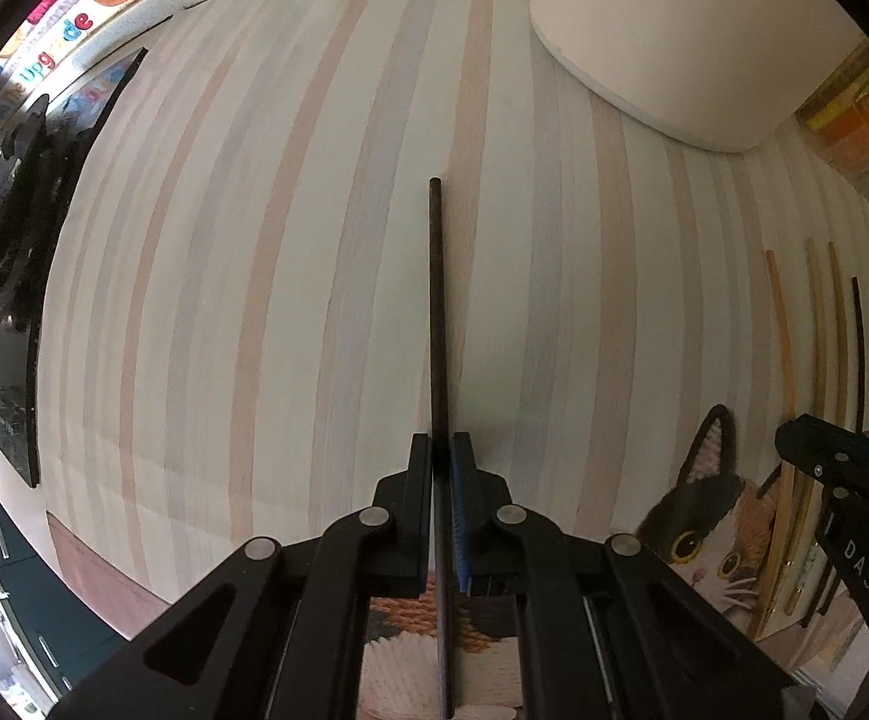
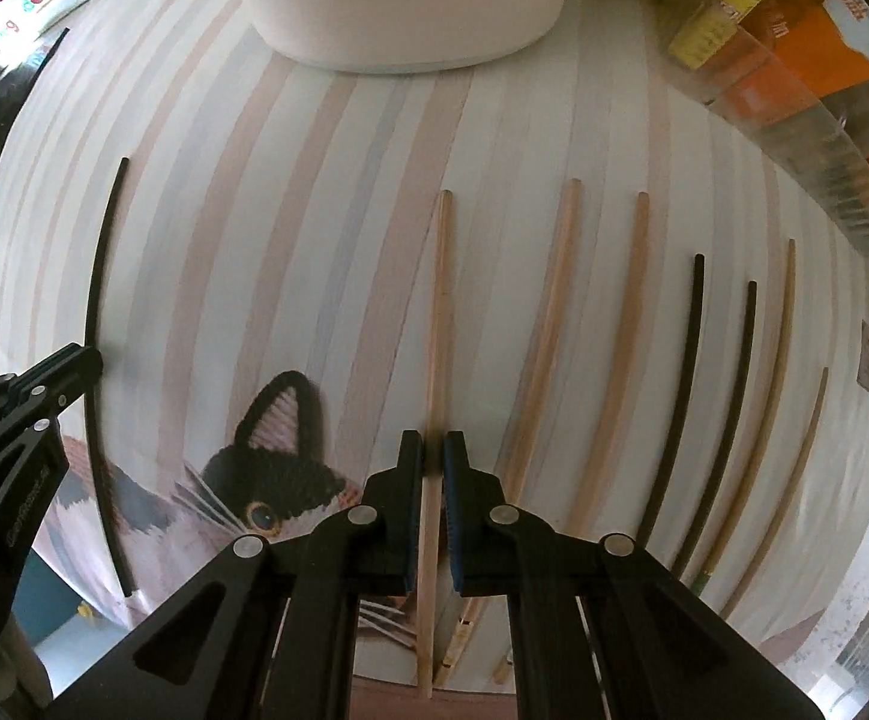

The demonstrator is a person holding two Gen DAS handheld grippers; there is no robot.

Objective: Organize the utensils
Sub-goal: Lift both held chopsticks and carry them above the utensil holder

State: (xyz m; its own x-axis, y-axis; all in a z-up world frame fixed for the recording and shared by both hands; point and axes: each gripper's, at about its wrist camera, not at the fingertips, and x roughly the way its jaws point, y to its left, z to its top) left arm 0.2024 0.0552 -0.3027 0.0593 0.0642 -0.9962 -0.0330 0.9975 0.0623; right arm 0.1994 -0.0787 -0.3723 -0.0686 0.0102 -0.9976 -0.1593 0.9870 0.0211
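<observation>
My left gripper (image 1: 442,444) is shut on a black chopstick (image 1: 437,300) that runs straight ahead over the striped placemat (image 1: 254,300). My right gripper (image 2: 432,444) is shut on a light wooden chopstick (image 2: 439,300) lying along the same mat. In the right wrist view the black chopstick (image 2: 98,276) and the left gripper's body (image 2: 20,396) show at the left. To the right of the held wooden one lie several more chopsticks, wooden (image 2: 554,312) and black (image 2: 683,372), roughly parallel. The right gripper's body (image 1: 842,468) appears at the right edge of the left wrist view.
A white round container (image 2: 398,6) stands at the far end of the mat, also seen as the white container (image 1: 662,30). Orange and yellow boxes (image 2: 794,42) line the far right. A cat picture (image 2: 278,468) is printed on the mat's near part. Dark objects (image 1: 14,210) sit beyond its left edge.
</observation>
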